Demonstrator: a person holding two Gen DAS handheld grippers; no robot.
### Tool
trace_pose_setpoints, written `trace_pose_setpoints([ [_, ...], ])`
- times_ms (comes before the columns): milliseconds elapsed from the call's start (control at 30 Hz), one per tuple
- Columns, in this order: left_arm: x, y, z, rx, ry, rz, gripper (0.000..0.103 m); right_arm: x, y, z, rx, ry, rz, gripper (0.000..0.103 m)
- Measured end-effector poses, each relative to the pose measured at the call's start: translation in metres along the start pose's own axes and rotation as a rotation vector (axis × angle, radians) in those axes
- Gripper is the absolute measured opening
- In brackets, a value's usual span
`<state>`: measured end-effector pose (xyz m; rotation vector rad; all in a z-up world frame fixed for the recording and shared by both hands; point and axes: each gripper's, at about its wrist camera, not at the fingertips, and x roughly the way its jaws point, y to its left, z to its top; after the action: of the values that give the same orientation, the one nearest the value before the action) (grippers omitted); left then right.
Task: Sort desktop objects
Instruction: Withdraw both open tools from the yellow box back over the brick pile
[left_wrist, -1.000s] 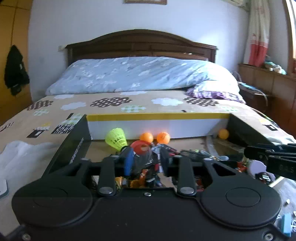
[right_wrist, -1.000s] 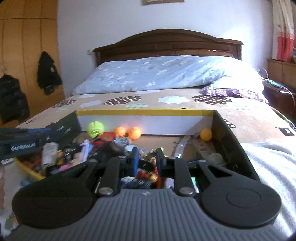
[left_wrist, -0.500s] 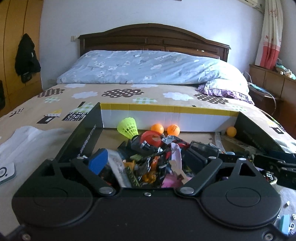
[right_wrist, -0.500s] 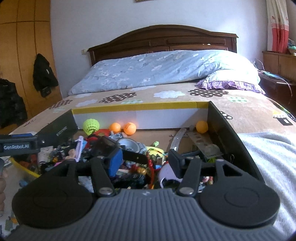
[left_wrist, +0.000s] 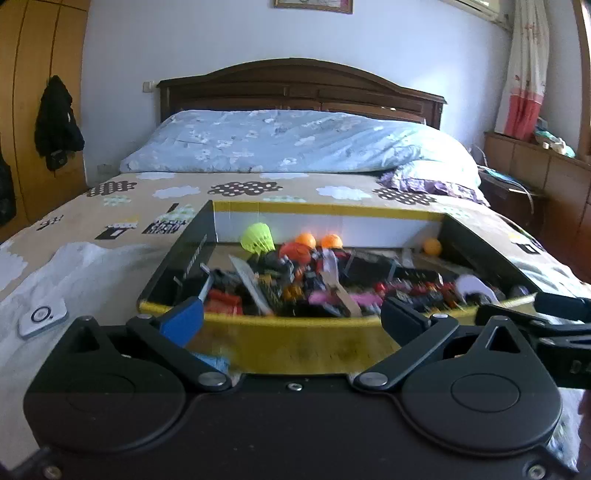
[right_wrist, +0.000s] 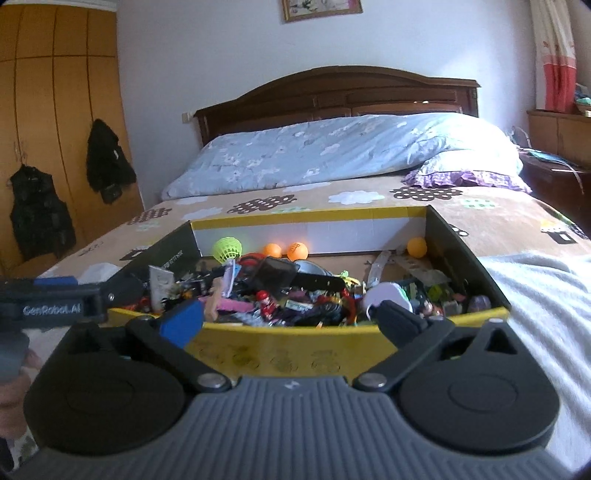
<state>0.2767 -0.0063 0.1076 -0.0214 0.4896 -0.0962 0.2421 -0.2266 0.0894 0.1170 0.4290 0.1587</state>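
While both grippers hang just short of the box's (left_wrist: 303, 347) near yellow wall, neither has anything in it — the left gripper (left_wrist: 291, 317) and the right gripper (right_wrist: 288, 317) both have jaws opening, spread about as wide as they go, w/ only air between the pads. The clutter (right_wrist: 295, 291) to be sorted sits heaped inside the box on the bed (right_wrist: 517, 214), mostly near and left; a shuttlecock (left_wrist: 257, 238) and orange balls (right_wrist: 288, 251) lie by the far white wall, one more ball at the far right corner.

Judging by that, the step in hand looks like a gap between picks, i.e. choosing a target. Next move needs one item singled out — something loose on top of the pile, or a ball lying apart — then a reach over the near wall, jaws straddling it alone, no neighbours caught in the close.
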Motion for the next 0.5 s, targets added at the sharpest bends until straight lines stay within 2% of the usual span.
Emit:
trace_pose_setpoints([
  [267,-0.050,0.004,-0.027,-0.006,0.014,0.057,0.102,-0.041,0.020,-0.018,-0.007,0.034,0.023,0.103],
  [500,-0.075,0.008,-0.042,-0.027,0.041,0.046,0.102,-0.065,0.031,-0.028,-0.012,0.034,0.011,0.103],
])
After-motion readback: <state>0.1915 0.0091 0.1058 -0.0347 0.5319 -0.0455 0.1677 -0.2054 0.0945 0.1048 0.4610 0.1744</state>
